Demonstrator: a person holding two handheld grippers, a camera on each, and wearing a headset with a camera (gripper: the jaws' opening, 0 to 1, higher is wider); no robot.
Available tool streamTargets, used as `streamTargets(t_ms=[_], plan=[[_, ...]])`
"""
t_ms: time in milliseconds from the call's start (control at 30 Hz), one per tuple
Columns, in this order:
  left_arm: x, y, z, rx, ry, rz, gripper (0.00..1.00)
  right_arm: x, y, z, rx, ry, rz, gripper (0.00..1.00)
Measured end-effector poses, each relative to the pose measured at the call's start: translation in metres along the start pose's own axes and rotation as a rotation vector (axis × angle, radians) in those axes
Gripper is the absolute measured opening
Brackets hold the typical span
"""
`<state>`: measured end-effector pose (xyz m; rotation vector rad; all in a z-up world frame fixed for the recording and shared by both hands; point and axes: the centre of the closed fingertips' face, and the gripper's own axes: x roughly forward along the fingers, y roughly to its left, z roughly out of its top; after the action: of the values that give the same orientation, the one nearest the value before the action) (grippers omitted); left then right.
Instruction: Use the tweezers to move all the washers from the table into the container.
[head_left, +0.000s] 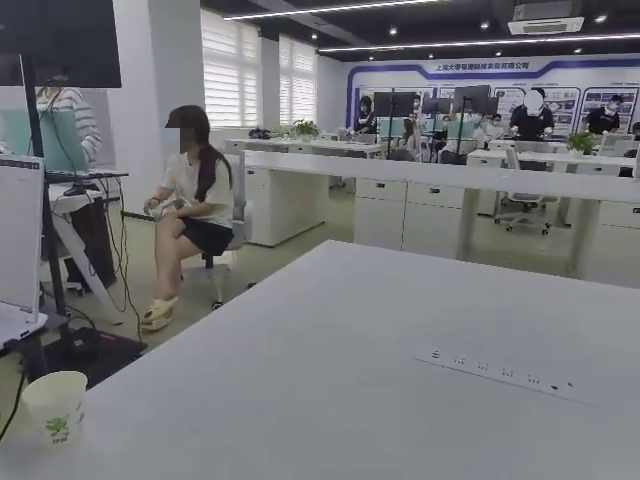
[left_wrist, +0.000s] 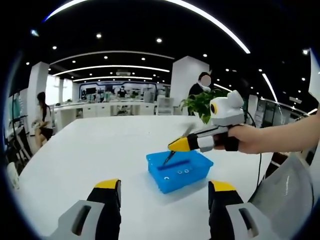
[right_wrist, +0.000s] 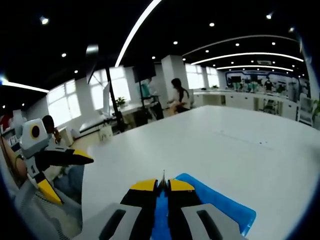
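- blue plastic container (left_wrist: 176, 184) sitting on white table (left_wrist: 100, 155), just ahead of left gripper (left_wrist: 165, 200) in left gripper view, a bit right of centre.
- inside container: three small ring washers (left_wrist: 179, 172), lying in a short row on its floor near the front wall.
- cannot make out any washers on the bare table around it.
- left gripper spread wide, yellow-tipped jaws well apart, nothing between them.
- reaching in from the right of that view: right gripper (left_wrist: 175, 146), held in a hand (left_wrist: 250, 139), angled down toward container.
- right gripper pinched narrow on tweezers (left_wrist: 169, 157), gripped between its yellow tips.
- tweezers tip pointing down into the back-left part of container; cannot tell whether touching the floor or carrying a washer.
- in right gripper view: jaws nearly together, thin tweezers point poking up between them, blue container right below and ahead, left gripper off to the left with jaws open.
- head view aimed out across the table: paper cup (head_left: 55, 405) at near left corner, power strip (head_left: 505, 372) set flat in the top at right.
- seated person (head_left: 195, 215) on a chair beyond the table's left edge.
- green plant (left_wrist: 200, 102) behind the far side of the table in left gripper view.
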<state>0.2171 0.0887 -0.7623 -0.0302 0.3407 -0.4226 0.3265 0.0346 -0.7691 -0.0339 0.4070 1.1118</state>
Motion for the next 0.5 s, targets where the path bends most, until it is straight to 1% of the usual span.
streamTargets(t_ms=[200, 367, 433, 500], plan=[[0.000, -0.002, -0.002, 0.004, 0.013, -0.014, 0.67, -0.011, 0.011, 0.010, 0.004, -0.038, 0.002, 0.04], [0.000, -0.004, -0.003, 0.007, 0.020, -0.022, 0.66, -0.021, 0.020, 0.013, 0.009, -0.056, 0.013, 0.04], [0.000, -0.005, -0.004, 0.007, 0.024, -0.025, 0.65, -0.024, 0.021, 0.013, 0.005, -0.061, 0.016, 0.04], [0.001, -0.006, -0.005, 0.007, 0.031, -0.030, 0.65, -0.028, 0.026, 0.014, 0.002, -0.066, 0.018, 0.04]])
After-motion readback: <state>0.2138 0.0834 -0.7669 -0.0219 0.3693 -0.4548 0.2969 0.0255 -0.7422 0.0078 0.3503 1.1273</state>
